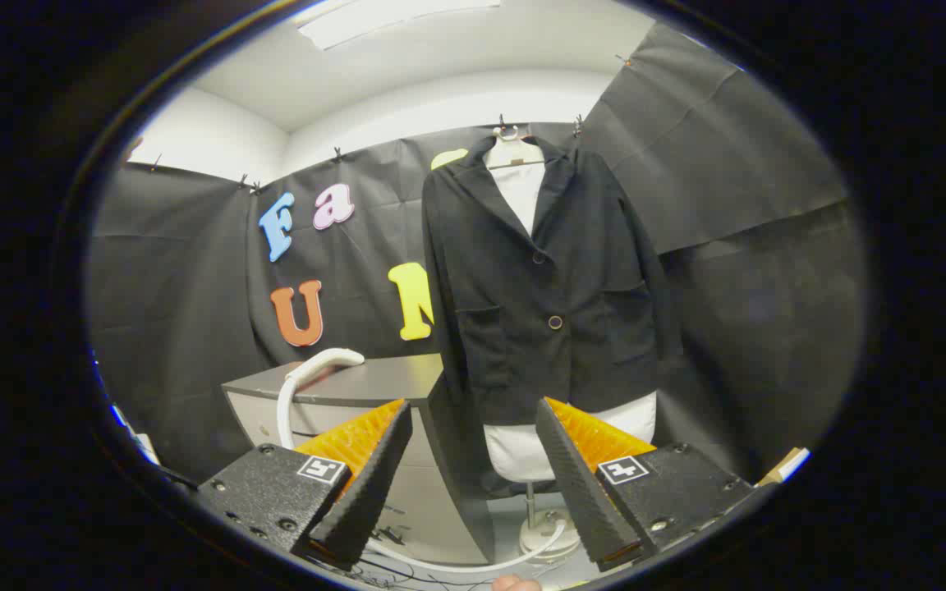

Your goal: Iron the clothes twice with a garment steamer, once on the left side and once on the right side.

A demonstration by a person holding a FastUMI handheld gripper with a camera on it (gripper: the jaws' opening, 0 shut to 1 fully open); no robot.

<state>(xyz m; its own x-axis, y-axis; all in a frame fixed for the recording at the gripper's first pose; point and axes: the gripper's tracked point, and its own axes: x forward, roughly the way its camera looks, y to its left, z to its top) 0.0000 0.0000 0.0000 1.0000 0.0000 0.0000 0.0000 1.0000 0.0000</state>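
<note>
A black blazer hangs buttoned on a white mannequin torso that stands on a pole with a round base. A white garment steamer head lies on a grey cabinet left of the blazer, and its white hose curves down the cabinet's front. My gripper is open with nothing between its fingers. The blazer's hem and the mannequin's bottom show beyond the gap, and the steamer head lies beyond the left finger, well apart from it.
Black cloth walls close the booth behind the blazer and on both sides. A white hose and thin cables run over the floor near the mannequin's base. A fingertip shows under the gripper.
</note>
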